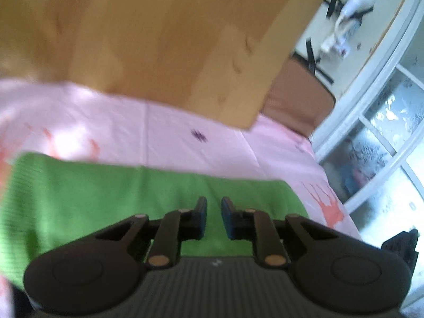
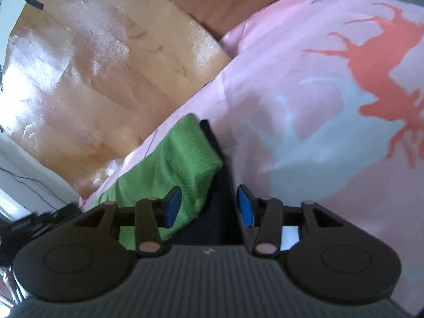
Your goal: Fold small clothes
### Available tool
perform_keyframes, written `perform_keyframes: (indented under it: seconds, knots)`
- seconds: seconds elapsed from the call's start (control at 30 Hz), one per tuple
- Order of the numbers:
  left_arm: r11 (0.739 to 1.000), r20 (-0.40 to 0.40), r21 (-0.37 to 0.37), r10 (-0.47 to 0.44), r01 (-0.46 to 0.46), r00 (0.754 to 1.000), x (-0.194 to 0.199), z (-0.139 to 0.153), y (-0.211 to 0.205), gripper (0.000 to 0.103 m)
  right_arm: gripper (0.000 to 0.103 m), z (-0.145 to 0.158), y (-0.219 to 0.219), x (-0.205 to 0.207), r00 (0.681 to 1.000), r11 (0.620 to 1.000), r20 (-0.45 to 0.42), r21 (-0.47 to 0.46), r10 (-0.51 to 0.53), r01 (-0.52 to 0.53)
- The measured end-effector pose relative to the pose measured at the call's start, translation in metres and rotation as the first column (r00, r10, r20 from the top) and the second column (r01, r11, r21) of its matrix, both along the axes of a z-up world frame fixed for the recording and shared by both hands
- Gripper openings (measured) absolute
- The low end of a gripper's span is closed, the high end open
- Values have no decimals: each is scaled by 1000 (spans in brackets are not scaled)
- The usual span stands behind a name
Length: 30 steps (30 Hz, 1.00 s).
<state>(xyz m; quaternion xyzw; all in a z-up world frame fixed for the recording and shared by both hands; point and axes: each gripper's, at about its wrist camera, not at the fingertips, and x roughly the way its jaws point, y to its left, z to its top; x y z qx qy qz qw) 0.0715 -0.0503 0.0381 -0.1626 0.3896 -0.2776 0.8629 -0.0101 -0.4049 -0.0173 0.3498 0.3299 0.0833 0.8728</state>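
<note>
The green knit garment (image 1: 148, 198) is lying on a pink bedsheet (image 1: 185, 137) printed with orange deer shapes, spreading under and ahead of the left gripper (image 1: 214, 218). Its near edge is being hidden by that gripper's body, and its far-left part is running out of the left wrist view, which is blurred, so the knit texture is hard to make out. The left gripper's fingers (image 1: 201, 217) are standing a little apart with nothing between them, only green cloth showing through the gap below.

In the right wrist view the same garment (image 2: 182, 164) is appearing as a folded, thick bundle, sitting left of and ahead of the right gripper (image 2: 209, 204). The right gripper's blue-padded fingers (image 2: 245, 206) are spread wide and gripping nothing; the left finger is overlapping the bundle's edge, though contact cannot be judged. A dark object (image 2: 217, 185) is lying between the fingers beside the bundle, mostly hidden and not identifiable.

Only the left wrist view is showing a white-framed glass door (image 1: 384, 132) beyond the right finger. Both are showing the wooden headboard (image 2: 92, 66) ahead and a brown cushion (image 2: 225, 2).
</note>
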Motion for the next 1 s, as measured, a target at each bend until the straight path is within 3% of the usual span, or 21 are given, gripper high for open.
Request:
perform_keyframes:
  seconds: [0.03,0.1,0.13,0.17,0.23,0.33,0.4,0.5,0.53,0.63,0.73,0.87,1.0]
  knots:
    - [1000,-37,0,-19,19,999,7,-10,-9,8,50,0,3,1,1000,1000,1,-2,4,-4]
    - [997,-71,75,-3,9,997,13,-30,-21,6,47,-2,5,3,1000,1000,2,12,4,-4]
    - [999,-18,52,-1,2,1000,10,-38,-19,6,42,-2,6,4,1000,1000,-4,11,5,-5]
    - [1000,-9,24,6,-6,1000,9,-42,-16,6,30,-4,6,6,1000,1000,-20,19,12,-12]
    - [1000,-35,3,21,-21,999,9,-43,-13,6,28,-8,2,6,1000,997,-30,73,6,-4]
    - [998,-5,66,13,-13,1000,5,-37,-21,6,25,-3,-4,5,1000,986,-23,169,4,0]
    - [994,26,113,7,-10,1000,-1,-33,-26,6,23,14,-1,2,999,977,39,214,18,-26]
    - [991,39,132,6,-12,999,-10,-22,-20,7,23,47,21,0,991,985,115,155,64,-82]
    - [992,51,123,16,-23,999,-14,-18,-11,12,23,58,32,0,987,987,135,123,88,-104]
    - [992,113,61,101,-108,988,-28,-3,34,26,23,84,66,1,969,984,184,41,163,-173]
    - [975,131,-26,222,-221,966,-40,9,93,27,22,103,107,7,944,968,217,-24,248,-249]
    - [923,131,-87,383,-374,914,-58,19,167,28,19,115,174,20,893,919,224,-141,391,-368]
    - [882,121,-120,469,-456,875,-74,20,207,29,15,99,252,39,829,838,152,-206,538,-506]
